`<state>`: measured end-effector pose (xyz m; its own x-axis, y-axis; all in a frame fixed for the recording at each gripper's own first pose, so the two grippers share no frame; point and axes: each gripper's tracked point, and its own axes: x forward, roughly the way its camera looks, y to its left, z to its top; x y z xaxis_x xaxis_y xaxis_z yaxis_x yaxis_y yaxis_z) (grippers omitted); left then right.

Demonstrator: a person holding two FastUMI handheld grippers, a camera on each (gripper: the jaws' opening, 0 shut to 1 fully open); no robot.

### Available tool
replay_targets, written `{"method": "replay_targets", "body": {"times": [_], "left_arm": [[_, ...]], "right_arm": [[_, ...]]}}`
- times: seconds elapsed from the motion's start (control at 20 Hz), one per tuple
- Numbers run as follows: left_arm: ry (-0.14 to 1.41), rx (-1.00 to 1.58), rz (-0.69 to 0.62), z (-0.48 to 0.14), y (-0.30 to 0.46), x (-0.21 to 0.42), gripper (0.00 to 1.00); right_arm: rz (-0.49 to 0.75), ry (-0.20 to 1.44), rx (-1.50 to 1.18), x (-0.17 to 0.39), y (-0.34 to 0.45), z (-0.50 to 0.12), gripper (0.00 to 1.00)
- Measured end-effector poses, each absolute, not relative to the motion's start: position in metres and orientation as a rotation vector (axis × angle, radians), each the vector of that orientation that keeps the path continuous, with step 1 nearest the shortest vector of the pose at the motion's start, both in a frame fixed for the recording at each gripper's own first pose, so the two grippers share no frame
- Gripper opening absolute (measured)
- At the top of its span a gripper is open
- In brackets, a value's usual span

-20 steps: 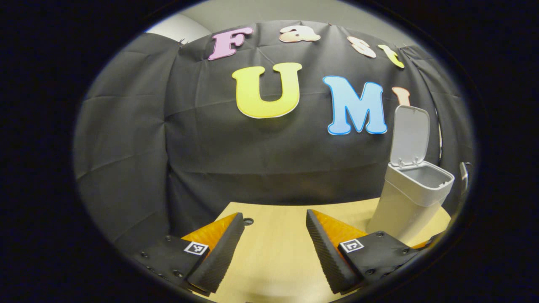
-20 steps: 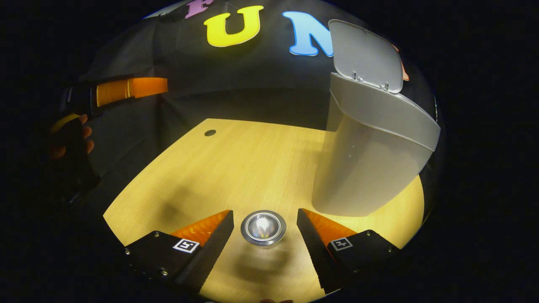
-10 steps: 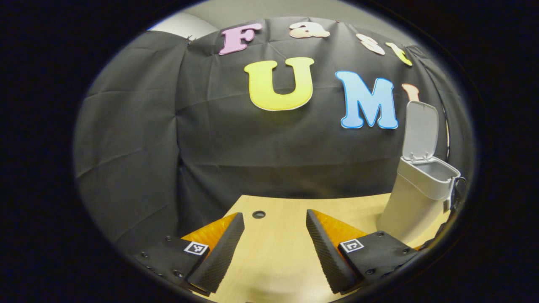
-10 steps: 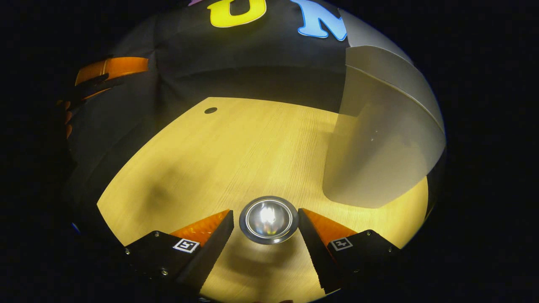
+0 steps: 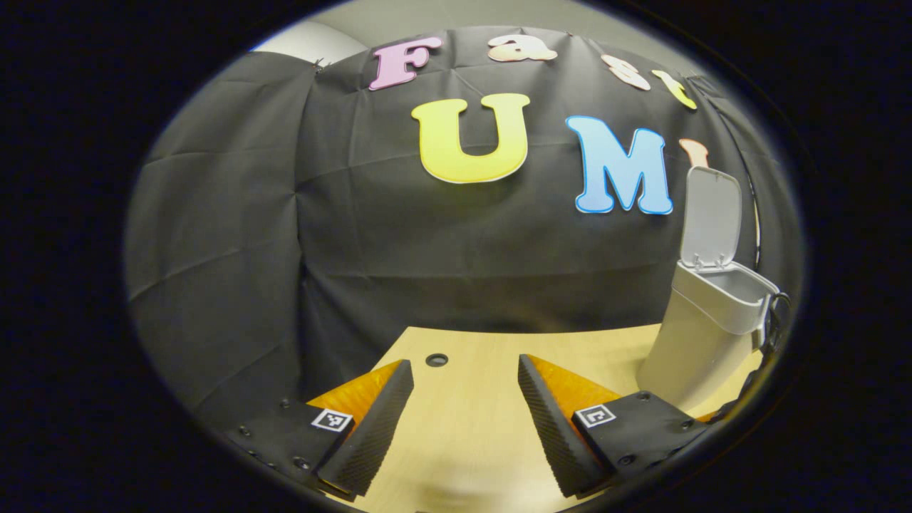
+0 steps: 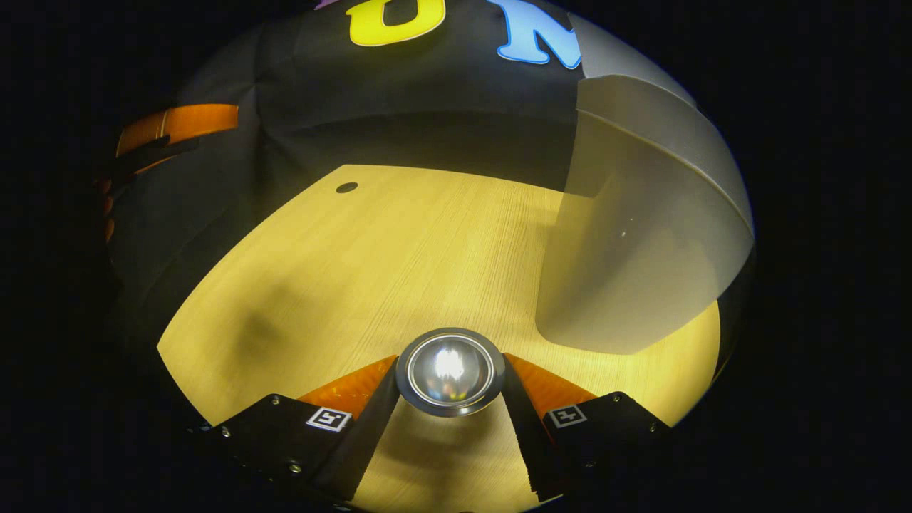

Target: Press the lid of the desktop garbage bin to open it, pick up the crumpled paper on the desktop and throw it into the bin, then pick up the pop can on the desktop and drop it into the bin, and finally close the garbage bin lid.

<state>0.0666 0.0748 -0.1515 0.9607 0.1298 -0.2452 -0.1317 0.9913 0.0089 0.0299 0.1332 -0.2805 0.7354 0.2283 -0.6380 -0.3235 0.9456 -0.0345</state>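
Note:
The pop can [image 6: 450, 370] points its shiny silver end at the camera in the right gripper view, and my right gripper [image 6: 449, 377] is shut on it, one finger pressing each side. Just to the right stands the pale grey garbage bin [image 6: 627, 249] on the wooden desktop [image 6: 385, 263]. In the left gripper view the bin [image 5: 702, 335] stands at the far right with its lid [image 5: 712, 217] flipped upright. My left gripper [image 5: 463, 420] hangs open over the desk with nothing between its fingers. That left gripper [image 6: 174, 125] also shows far off at the left of the right gripper view.
A small round cable hole [image 5: 437, 360] sits near the desk's back edge, seen again as the hole [image 6: 347, 187] in the right gripper view. Black cloth walls close off the back and left of the booth. Bare desk [image 5: 463, 399] lies left of the bin.
My right gripper moved up around the pop can and its fingers closed onto it. The left gripper swung a little left, so the bin slid toward the right edge of its view.

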Motion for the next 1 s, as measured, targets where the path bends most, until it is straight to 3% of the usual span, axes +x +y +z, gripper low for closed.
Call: {"method": "replay_targets", "body": {"times": [1.0], "left_arm": [[0.241, -0.002, 0.026, -0.151, 0.022, 0.082, 1.0]], "right_arm": [[0.306, 0.194, 0.033, 0.057, 0.13, -0.041, 0.84]]}}
